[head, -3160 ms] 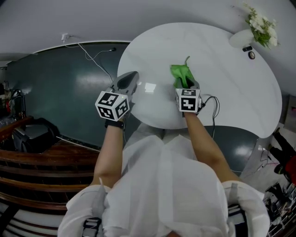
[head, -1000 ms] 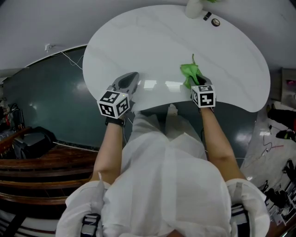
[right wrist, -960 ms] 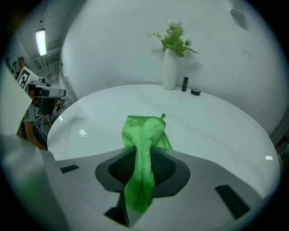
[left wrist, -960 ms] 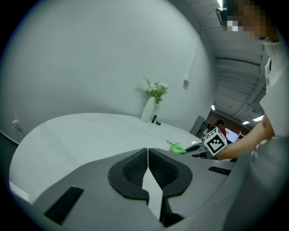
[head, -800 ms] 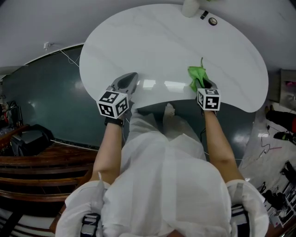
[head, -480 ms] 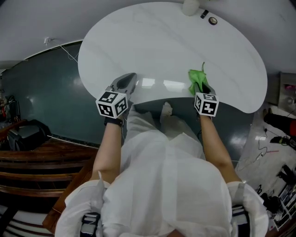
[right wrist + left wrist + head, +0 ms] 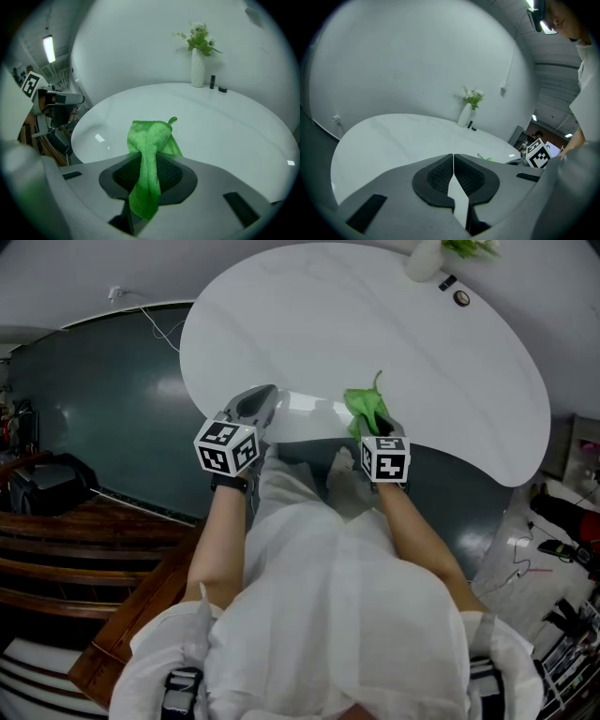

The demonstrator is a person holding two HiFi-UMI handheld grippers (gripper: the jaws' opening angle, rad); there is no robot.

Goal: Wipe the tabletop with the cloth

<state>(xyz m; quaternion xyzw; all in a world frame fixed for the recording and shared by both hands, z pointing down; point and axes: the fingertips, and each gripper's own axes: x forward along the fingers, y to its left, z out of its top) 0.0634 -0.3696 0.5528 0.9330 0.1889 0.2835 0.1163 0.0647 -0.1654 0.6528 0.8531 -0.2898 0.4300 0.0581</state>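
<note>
Head view: the left gripper (image 7: 261, 404) and right gripper (image 7: 375, 427) are at the near edge of the tabletop (image 7: 450, 362), with the green cloth (image 7: 362, 403) bunched ahead of the right jaws.

Left gripper view: the jaws are pressed together with nothing between them.

Right gripper view: the jaws clamp the cloth, and its bulk spills past their tips onto the tabletop.

the right gripper (image 7: 373, 425) now sits further left along the tabletop's (image 7: 441, 343) near edge than a moment ago, closer to the left gripper (image 7: 259, 403), and the green cloth (image 7: 364, 405) pinched in it has slid left too.
</note>
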